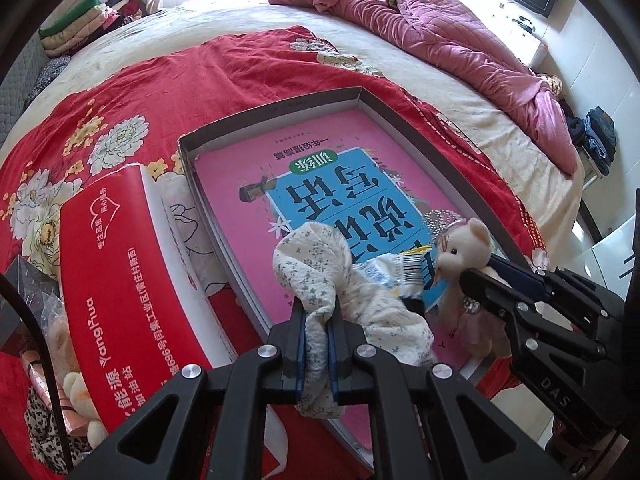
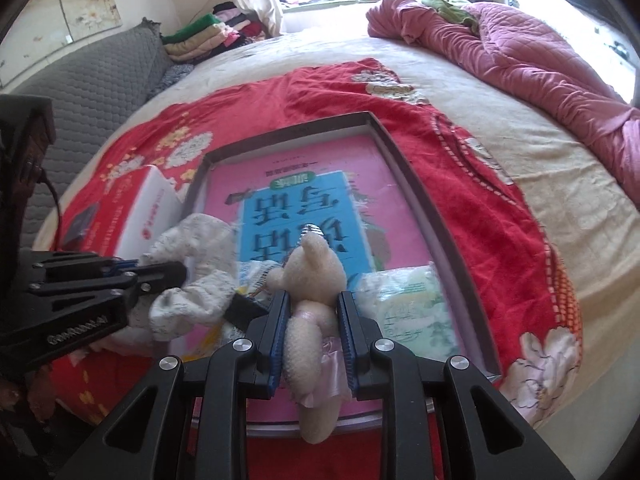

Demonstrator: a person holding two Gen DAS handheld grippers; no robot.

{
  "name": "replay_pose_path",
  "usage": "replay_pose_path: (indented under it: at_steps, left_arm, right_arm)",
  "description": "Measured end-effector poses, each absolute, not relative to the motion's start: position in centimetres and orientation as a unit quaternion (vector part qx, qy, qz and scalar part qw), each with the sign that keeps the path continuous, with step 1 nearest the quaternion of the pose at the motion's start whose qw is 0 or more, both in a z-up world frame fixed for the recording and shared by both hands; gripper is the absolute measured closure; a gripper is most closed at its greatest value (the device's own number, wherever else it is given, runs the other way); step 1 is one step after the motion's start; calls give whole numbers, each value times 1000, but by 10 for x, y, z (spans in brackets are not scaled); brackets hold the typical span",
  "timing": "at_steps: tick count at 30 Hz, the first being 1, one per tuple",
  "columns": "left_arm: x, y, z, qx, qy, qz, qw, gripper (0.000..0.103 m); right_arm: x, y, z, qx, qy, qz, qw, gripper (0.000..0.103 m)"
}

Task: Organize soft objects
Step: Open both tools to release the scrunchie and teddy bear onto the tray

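My left gripper (image 1: 318, 308) is shut on a white cloth with small blue flowers (image 1: 316, 260), bunched over the near end of a shallow grey box (image 1: 272, 108). A pink and blue book (image 1: 248, 184) lies inside the box. My right gripper (image 2: 312, 300) is shut on a small cream plush bear in a pink dress (image 2: 316, 268), also over the box's near end. In the left wrist view the bear (image 1: 466, 248) and right gripper (image 1: 482, 272) are just right of the cloth. In the right wrist view the left gripper (image 2: 208, 292) and cloth (image 2: 200, 240) are at the left.
A crinkled wrapper with a barcode (image 1: 400, 272) and a pale green packet (image 2: 416, 304) lie in the box. A red carton (image 1: 112, 264) stands left of it on the red floral blanket (image 1: 160, 80). Another plush (image 1: 80, 396) lies at lower left. A pink quilt (image 1: 440, 36) and folded clothes (image 1: 80, 20) are far back.
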State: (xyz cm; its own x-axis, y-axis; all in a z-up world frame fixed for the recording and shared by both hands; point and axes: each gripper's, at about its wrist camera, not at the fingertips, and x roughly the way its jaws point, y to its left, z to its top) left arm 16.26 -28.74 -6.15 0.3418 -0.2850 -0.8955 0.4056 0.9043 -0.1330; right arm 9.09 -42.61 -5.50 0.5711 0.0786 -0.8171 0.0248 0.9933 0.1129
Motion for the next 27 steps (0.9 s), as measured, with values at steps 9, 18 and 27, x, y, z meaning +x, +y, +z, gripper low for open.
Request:
replay_pose_path:
  at_steps: [9, 18, 27]
  left_arm:
    - [166, -294, -64, 55, 536, -218, 814, 94]
    - [172, -295, -66, 34, 545, -226, 807, 88]
    - [173, -295, -58, 17, 537, -238, 809, 63]
  right_arm:
    - [89, -434, -55, 39, 456, 0, 889, 70]
    - [84, -438, -47, 42, 450, -7, 892, 67]
    - [79, -445, -34, 47, 439, -17, 897, 66]
